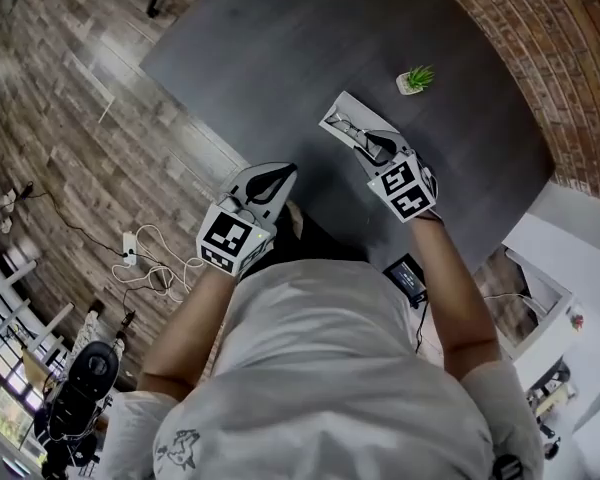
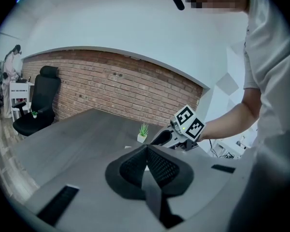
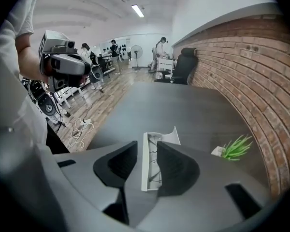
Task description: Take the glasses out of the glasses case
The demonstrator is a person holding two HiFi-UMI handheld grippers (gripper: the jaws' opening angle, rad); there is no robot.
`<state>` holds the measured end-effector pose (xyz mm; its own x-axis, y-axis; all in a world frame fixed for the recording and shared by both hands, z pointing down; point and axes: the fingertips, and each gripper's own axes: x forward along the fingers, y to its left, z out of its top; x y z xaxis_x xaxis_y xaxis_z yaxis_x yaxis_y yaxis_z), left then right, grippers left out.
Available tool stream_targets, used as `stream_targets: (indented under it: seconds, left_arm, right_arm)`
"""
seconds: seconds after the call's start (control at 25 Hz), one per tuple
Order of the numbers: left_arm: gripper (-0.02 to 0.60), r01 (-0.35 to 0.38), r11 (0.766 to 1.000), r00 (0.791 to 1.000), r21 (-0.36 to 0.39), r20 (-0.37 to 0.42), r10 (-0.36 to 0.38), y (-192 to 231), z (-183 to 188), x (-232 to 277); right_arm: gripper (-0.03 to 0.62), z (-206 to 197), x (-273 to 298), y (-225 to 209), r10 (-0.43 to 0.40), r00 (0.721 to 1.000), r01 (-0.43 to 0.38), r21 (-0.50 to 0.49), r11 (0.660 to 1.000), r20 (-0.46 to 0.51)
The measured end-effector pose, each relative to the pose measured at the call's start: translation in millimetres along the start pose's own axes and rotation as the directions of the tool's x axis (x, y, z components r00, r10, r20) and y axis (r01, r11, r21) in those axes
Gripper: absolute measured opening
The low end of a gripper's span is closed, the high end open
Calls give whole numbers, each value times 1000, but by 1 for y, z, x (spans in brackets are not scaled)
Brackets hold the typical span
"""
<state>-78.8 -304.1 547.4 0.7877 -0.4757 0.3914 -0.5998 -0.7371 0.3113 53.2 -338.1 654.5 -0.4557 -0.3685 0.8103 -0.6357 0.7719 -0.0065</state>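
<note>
Right gripper view showed the right gripper (image 3: 147, 148) parted astride the open glasses case (image 3: 145, 176). The left gripper (image 2: 147, 150) was shut and empty. Pinching the glasses (image 1: 346, 125) by the frame, not the case wall, seemed wisest.

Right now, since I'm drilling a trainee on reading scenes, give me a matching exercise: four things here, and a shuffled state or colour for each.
1. glasses case
2. potted plant
3. left hand-held gripper
4. right hand-held gripper

a. jaws together
b. jaws apart
c. white, lying open
d. green leaves

Pairs: 1-c, 2-d, 3-a, 4-b
</note>
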Motion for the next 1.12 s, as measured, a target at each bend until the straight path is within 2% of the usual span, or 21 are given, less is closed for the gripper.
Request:
stream_targets:
  seconds: [0.2,0.6,1.0,1.12]
  left_arm:
    - [11,8,1000,999,-2,-38,-8,9,-11,21]
    - [11,10,999,998,-45,-63,-13,23,-23,45]
    - [11,2,997,997,-76,-82,-9,34,-30,49]
    - [11,-1,996,996,-86,-84,-6,35,-32,49]
  right_arm:
    - [115,-10,25,-8,34,998,-35,-21,999,-60]
    - [95,-35,67,-18,74,981,-87,-68,994,-181]
    - [76,-39,88,-16,104,969,-124,-76,989,-222]
    - [52,-41,91,-16,99,968,-120,-81,989,-231]
